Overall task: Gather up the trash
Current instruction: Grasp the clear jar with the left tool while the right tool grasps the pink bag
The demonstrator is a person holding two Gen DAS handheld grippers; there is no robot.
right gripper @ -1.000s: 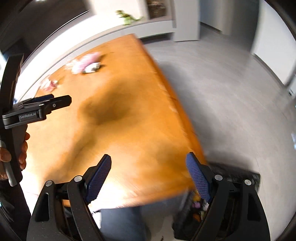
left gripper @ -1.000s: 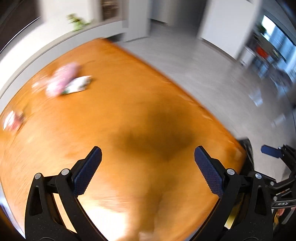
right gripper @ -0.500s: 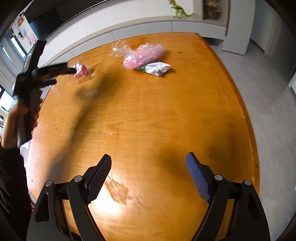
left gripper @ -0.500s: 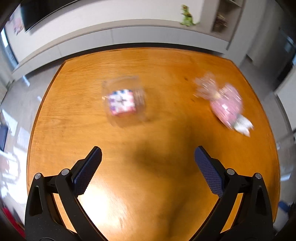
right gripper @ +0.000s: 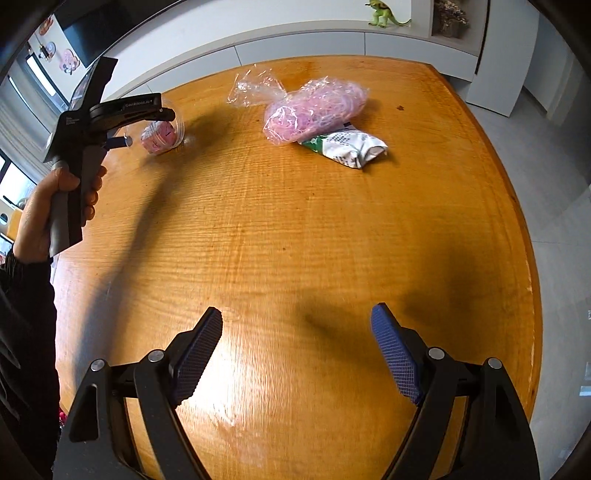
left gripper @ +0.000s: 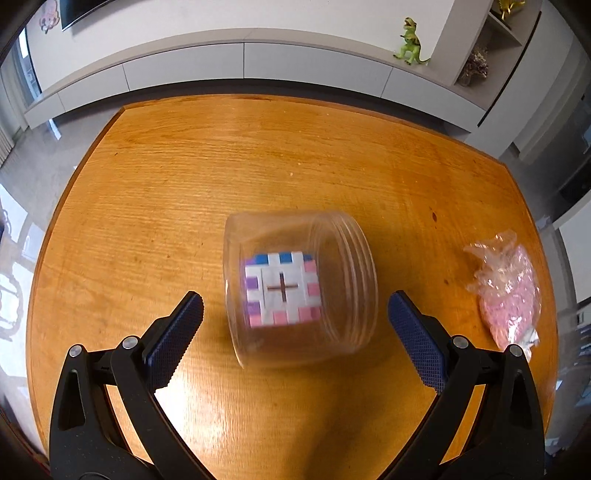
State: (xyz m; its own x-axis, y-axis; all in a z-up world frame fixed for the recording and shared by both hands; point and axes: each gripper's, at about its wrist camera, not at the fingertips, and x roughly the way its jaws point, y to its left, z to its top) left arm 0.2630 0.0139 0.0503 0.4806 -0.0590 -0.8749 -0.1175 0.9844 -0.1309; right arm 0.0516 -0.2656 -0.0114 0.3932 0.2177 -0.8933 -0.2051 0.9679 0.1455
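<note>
one wooden table (right gripper: pixel 295 229). one clear plastic tub (left gripper: pixel 301 288) lying on its side, one patterned cube (left gripper: pixel 282 288) inside it. one bag of pink shreds (right gripper: pixel 314 109). one crumpled green-and-white wrapper (right gripper: pixel 347 147). two grippers: left gripper (left gripper: pixel 295 332), right gripper (right gripper: pixel 297 347). one green toy dinosaur (left gripper: pixel 410 41) on the far ledge.

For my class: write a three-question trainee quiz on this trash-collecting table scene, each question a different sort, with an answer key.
1. True or false: the left tongs are shut on the clear plastic cup.
2. Which item lies on the crumpled white wrapper? A) pink bag of rubber bands B) green dinosaur toy
3. Fill in: the right tongs hover, open, over bare ____.

Key: 1 false; 2 A; 3 table.
</note>
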